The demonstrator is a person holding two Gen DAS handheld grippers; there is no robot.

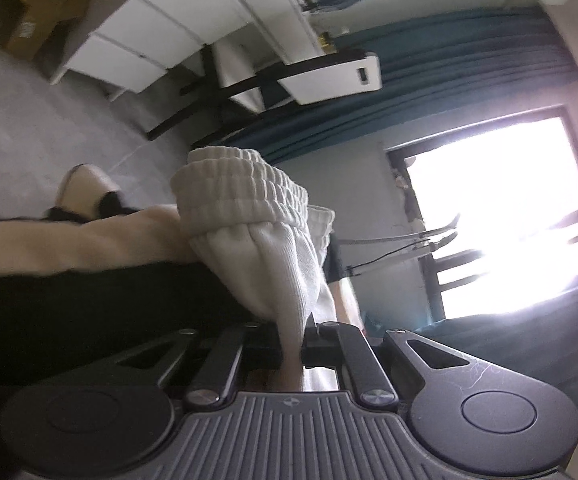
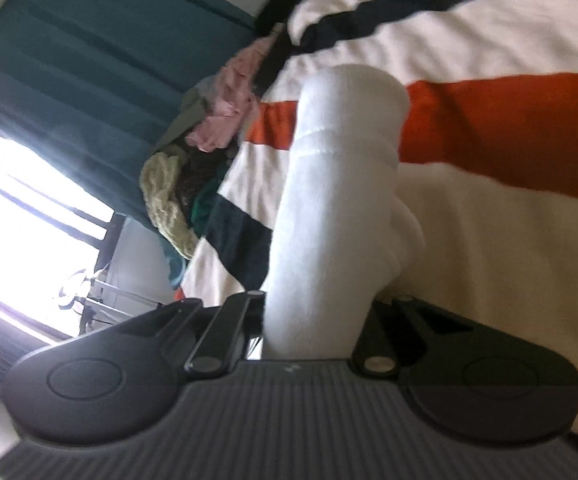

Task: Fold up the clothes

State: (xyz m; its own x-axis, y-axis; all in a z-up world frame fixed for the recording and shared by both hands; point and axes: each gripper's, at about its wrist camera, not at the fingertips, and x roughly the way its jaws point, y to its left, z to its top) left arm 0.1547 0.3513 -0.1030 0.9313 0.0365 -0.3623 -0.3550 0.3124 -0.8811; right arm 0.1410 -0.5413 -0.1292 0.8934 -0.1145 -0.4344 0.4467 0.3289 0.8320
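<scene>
**White garment pinched at both ends**

The garment [image 1: 249, 216] was white, thick and soft, with a ribbed knit on its body. In the left wrist view its gathered elastic band [image 1: 237, 184] bunched up just ahead of the gripper, rows of stitched ridges across it. Below the band the cloth narrowed into a pleated tail that ran straight down between the jaws.

The left gripper [image 1: 293, 356] was clenched on that tail, jaws nearly together, cloth squeezed thin between them. To the left of the garment, a pale bare leg and a light shoe [image 1: 85, 188] with dark trim showed over the grey floor [image 1: 29, 120]. Farther ahead stood a white cabinet [image 1: 149, 36], teal curtains [image 1: 449, 52] and a bright window [image 1: 501, 208].

In the right wrist view the same white cloth [image 2: 337, 200] rose as a fat, smooth roll from the jaws. The right gripper [image 2: 313, 328] was clamped on its lower end, the roll filling the narrow gap. Behind the roll lay a striped bedspread [image 2: 489, 60], cream with orange and dark bands. To the left of the gripper, a heap of clothes [image 2: 201, 152] sat at the bedspread's edge: pink, pale yellow knit, dark green pieces mixed. Whether the heap was in a basket could not be told. A teal curtain [image 2: 89, 80] hung beyond the heap.

Both views were blurred.
</scene>
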